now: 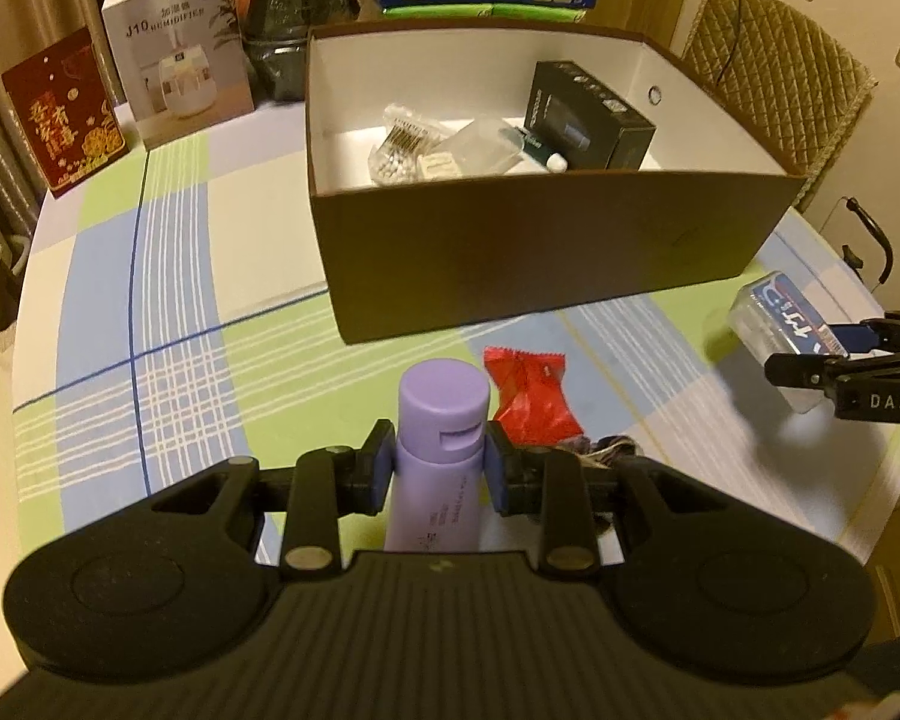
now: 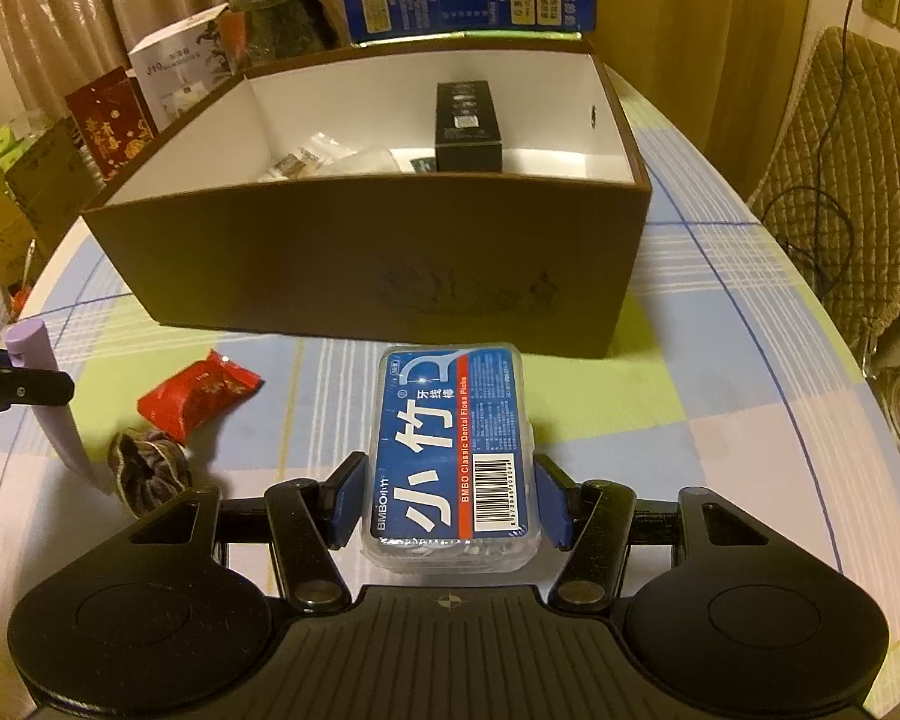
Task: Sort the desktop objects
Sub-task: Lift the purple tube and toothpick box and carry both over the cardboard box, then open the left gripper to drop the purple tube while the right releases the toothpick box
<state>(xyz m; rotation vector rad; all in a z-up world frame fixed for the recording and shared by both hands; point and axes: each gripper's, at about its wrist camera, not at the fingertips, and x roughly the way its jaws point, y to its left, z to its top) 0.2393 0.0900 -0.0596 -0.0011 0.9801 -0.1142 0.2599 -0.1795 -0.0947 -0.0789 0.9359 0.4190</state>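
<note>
The left tongs point(image 1: 440, 468) grip a lilac plastic tube point(image 1: 440, 450) at lower centre. The right tongs point(image 2: 450, 501) clamp a clear floss-pick box with a blue label point(image 2: 450, 450). Behind, mid-frame, an open brown cardboard box point(image 1: 540, 252) stands on the checked surface point(image 1: 168, 330).

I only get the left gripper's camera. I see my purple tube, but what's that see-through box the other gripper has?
Observer: The floss pick box, blue label up, sits clamped between the right gripper.
Operator: What's that dark lump behind my gripper?
Observer: A bunched fabric hair tie on the tablecloth, beside the red snack packet.
Operator: Is my tube straight?
Observer: No, the purple tube leans in the left gripper, lilac cap on top.
</note>
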